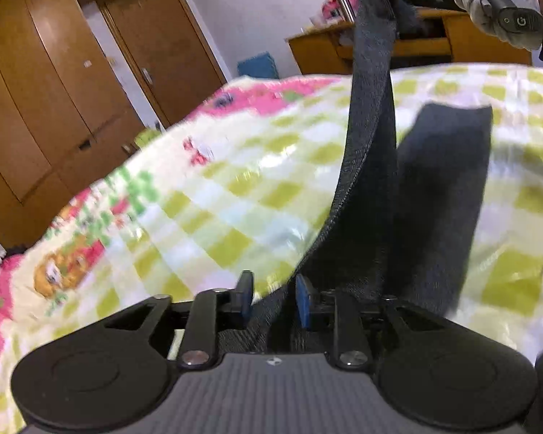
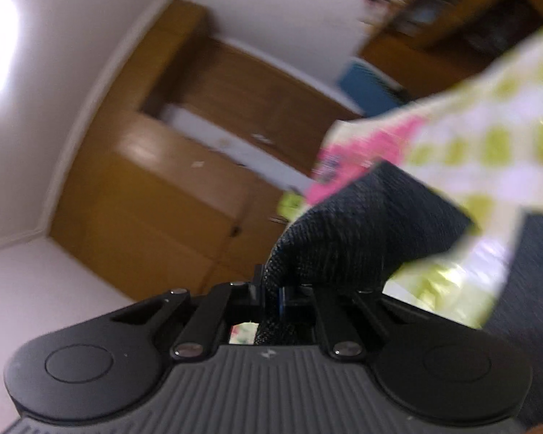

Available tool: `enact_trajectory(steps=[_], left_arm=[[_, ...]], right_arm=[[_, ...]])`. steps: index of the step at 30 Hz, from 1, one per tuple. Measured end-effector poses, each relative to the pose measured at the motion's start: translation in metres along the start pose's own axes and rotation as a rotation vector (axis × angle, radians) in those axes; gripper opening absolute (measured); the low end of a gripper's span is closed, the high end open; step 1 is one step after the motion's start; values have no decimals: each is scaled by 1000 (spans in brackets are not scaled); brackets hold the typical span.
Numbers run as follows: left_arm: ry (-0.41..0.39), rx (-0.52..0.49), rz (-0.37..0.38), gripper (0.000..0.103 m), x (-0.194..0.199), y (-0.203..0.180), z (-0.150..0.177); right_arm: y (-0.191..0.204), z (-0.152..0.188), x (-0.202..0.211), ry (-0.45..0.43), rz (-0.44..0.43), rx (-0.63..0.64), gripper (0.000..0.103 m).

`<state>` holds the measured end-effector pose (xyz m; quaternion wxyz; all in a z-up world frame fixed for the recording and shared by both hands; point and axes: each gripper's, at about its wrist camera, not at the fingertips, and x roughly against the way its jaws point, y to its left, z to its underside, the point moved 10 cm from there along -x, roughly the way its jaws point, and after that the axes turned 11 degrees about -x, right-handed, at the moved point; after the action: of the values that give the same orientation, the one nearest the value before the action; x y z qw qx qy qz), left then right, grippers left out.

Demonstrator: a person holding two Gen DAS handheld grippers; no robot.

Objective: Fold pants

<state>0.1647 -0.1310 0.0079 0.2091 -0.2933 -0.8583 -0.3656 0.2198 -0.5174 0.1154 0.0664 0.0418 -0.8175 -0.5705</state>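
The pants (image 1: pixel 373 137) are dark, coarse woven cloth, matt and rough. The bedspread (image 1: pixel 235 195) is smooth, slightly shiny printed fabric. The wardrobe (image 1: pixel 54 83) is glossy varnished wood. Each hand-held gripper (image 1: pixel 273 298) has matt black ribbed plastic with metal rivets.

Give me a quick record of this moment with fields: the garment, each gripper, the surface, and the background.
garment: dark pants, one strip lifted, the rest lying on the bed
left gripper: jaws apart, cloth between them, pads not clearly pressing
right gripper: shut on the pants, raised above the bed
hand: white glove, holding the right gripper
surface: checked bedspread, green and white, pink cartoon border
background: wooden wardrobe
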Motion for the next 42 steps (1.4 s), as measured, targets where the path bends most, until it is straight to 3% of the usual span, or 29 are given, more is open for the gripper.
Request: enact_trajectory(steps=[3,5,9,12,15,21,23,27,32,38,39,41,42], left_arm=[[-23,-10,18,49,1,-14,-8],[-17,-31,62,49,-2,-33,-6],[23,-82,193,49,-7,-82,8],[17,-114,211,50,-5,-95,9],[8,-101,186,50,-8,-88,4],[17,-137,55,52,-12,-54,10],[47,-132,63,61,-14,-45,21],[96,-89,103,62,-25,-28,41],[104,-13,240,62,-35,-25,46],[61,-88,291,62,-31,-42,42],[74,-81,297,58,-33,-43,44],[110,-53,315,26,-38,-45,48],[121,-41,317,21,-39,-44,49]], right_arm=[[-2,-5,14,0,3,48,8],[-37,-3,36,0,56,8,8],[-148,8,81,-11,291,-169,8],[-164,9,92,-21,326,-181,8],[-137,6,72,2,277,-138,8],[-51,21,9,103,136,-46,8],[-24,30,-2,130,95,-10,8],[18,41,-13,159,20,23,8],[46,46,-3,175,-30,49,8],[69,39,20,155,-102,65,8],[68,37,23,146,-96,74,8],[61,36,26,150,-70,81,8],[57,37,26,153,-56,80,8]])
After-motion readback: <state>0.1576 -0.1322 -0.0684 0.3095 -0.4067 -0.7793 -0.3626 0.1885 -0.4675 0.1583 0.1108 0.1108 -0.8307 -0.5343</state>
